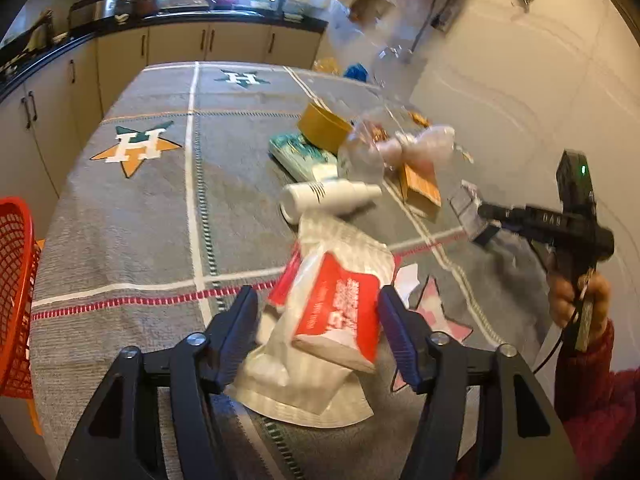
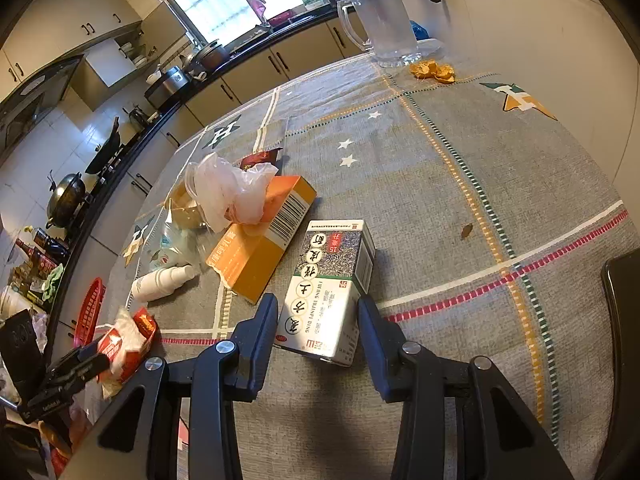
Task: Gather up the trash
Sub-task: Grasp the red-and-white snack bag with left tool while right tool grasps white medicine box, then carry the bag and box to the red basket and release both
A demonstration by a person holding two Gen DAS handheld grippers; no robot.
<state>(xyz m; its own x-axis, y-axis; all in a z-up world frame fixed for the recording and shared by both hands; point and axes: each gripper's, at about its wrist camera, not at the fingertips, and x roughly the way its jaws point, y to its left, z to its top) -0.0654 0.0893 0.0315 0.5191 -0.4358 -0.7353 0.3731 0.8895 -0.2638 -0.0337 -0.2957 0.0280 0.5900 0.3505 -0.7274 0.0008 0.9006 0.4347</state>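
Mid-task, the left gripper (image 1: 318, 320) stood spread around a crumpled red-and-white wrapper (image 1: 332, 312), its pads (image 1: 240, 332) flanking the packet without visibly pressing it; the packet looked loose between them, blurred as if slipping. The right gripper (image 2: 318, 344) bracketed a white medicine box (image 2: 328, 292) lying flat on the grey tablecloth (image 2: 460, 184); whether its jaws actually gripped the sides could not be told. Beyond lay more rubbish: an orange carton (image 2: 264, 248) just beside the box, a wad of clear plastic (image 2: 236, 192) on top of it, and a white spray bottle (image 2: 162, 280) further left. A red basket (image 1: 16, 292) sat at the table's left edge, the likely destination. Done well, the step called for centring each item between the pads, squeezing the box on its long flat sides, and carrying the limp wrapper low over the basket so it would not snag or drop short.
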